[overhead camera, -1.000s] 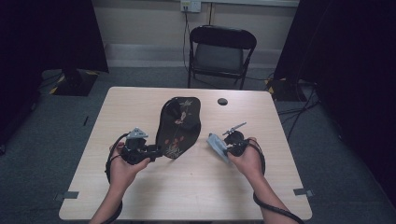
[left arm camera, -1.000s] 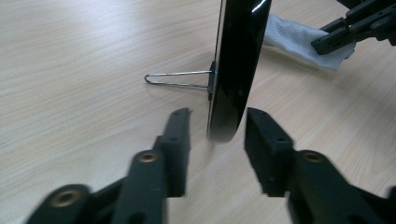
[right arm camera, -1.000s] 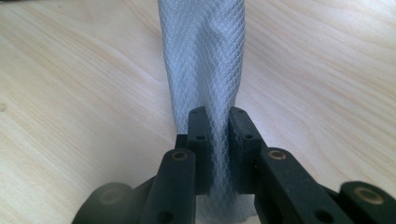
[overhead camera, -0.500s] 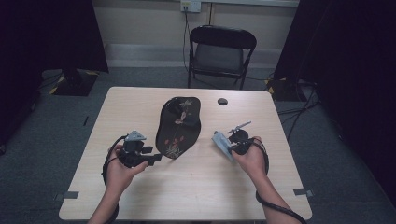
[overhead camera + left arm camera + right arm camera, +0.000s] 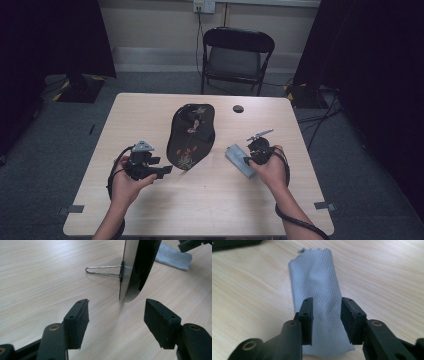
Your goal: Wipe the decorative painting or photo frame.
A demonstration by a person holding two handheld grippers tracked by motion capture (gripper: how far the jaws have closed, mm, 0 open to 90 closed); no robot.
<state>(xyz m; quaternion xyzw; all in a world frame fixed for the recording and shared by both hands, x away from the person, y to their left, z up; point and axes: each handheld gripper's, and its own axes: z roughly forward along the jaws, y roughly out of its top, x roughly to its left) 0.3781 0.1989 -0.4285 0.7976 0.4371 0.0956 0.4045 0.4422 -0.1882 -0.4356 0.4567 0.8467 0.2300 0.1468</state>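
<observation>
A black oval panel [image 5: 191, 135] with a flower pattern stands tilted on the table, propped by a wire stand [image 5: 103, 270]. My left gripper [image 5: 164, 170] is just left of its lower edge. Its jaws have just been opening and stand wide, with nothing between them; the panel's edge [image 5: 131, 277] rises a little ahead of the left gripper [image 5: 117, 308]. A folded grey cloth [image 5: 239, 160] lies flat on the table to the right. My right gripper [image 5: 325, 305] straddles the cloth [image 5: 317, 282]; its jaws have just been opening and the pads stand clear of it.
A small black round object [image 5: 238, 108] sits near the table's far edge. A black folding chair [image 5: 237, 55] stands beyond the table [image 5: 210, 205]. Bare wood lies in front of both hands.
The left gripper has drawn back slightly from the panel's lower edge and its jaws have widened. The right gripper's jaws have parted around the cloth, which now lies on the table.
</observation>
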